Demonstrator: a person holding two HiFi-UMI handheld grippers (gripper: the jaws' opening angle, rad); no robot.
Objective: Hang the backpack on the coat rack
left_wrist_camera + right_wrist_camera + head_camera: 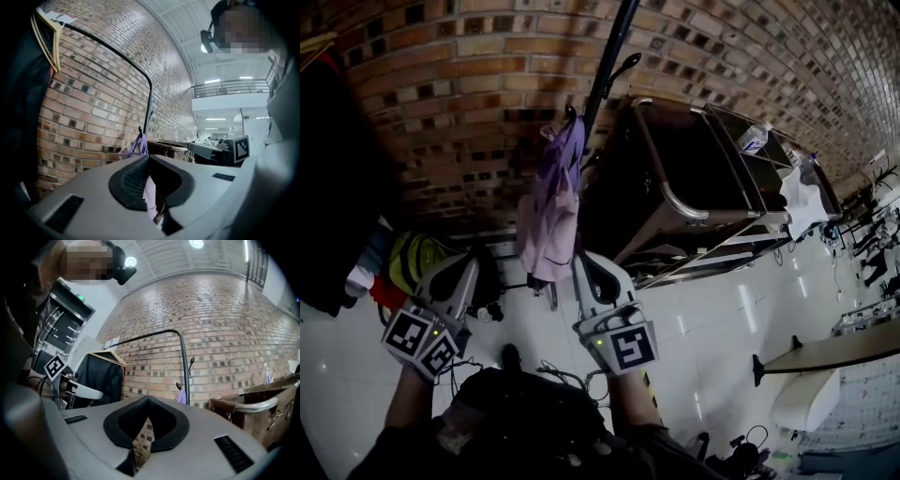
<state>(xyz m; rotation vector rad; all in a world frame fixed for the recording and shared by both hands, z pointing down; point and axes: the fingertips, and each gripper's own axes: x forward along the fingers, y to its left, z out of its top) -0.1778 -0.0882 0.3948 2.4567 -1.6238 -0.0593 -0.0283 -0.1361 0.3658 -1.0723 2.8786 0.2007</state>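
Note:
A purple-pink backpack [548, 220] hangs by its top loop from a hook on the black coat rack pole [605, 75], in front of the brick wall. My left gripper [461, 274] is below and left of it, apart from it, with its jaw tips together and nothing in them. My right gripper [602, 274] is just below and right of the backpack, also shut and empty. In the left gripper view the backpack [139, 143] shows beyond the closed gripper tips [149, 157]. In the right gripper view the backpack [181, 396] hangs far off by the pole [184, 362], past the shut gripper [149, 400].
A brown cart with metal rails [694, 202] stands right of the rack. A dark coat on a wooden hanger [98, 376] hangs on a rail at the left, with a yellow-green garment [412, 258] below it. A white table [853, 347] stands at the far right.

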